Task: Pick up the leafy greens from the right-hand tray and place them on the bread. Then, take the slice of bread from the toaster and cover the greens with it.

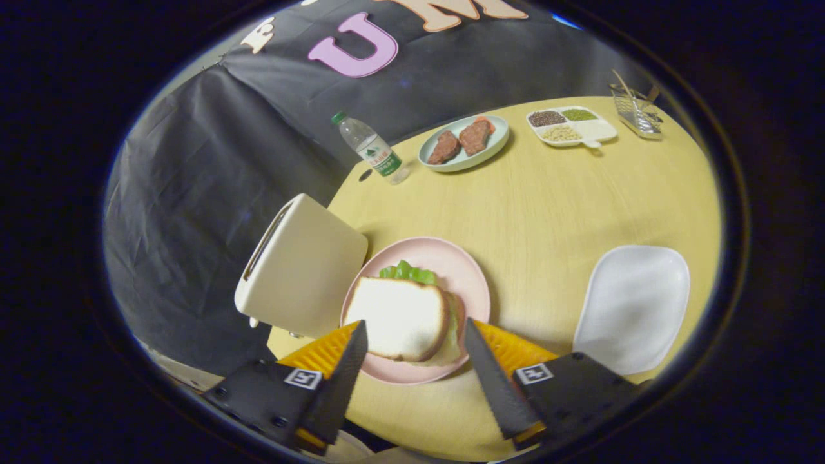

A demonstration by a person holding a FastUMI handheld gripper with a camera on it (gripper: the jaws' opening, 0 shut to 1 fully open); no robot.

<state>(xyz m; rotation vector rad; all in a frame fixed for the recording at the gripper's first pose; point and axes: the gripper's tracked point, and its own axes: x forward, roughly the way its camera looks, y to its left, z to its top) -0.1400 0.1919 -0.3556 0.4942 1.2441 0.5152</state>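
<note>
The tool [416, 335] hangs above the near edge of the round tabletop [554, 206], its two fingers spread wide apart and holding nothing. Between and just ahead of the fingertips sits a pink plate [461, 270], and on it lies a slice of bread [399, 317] resting on top of leafy greens [408, 272], whose green edge pokes out at the far side of the slice; a paler layer shows under the slice along its right edge. Just left of the plate, touching or nearly touching its rim, stands a cream toaster [303, 267], tilted in this view with its slot facing up and to the left. To the right of the plate, well apart, lies a white tray [635, 306]. Farther back in the upper middle of the frame stand a water bottle [372, 149], a pale green plate [493, 145] with two brown pieces of meat on it, a divided dish [596, 132] holding grains, and beyond that a wire basket [637, 113].
</note>
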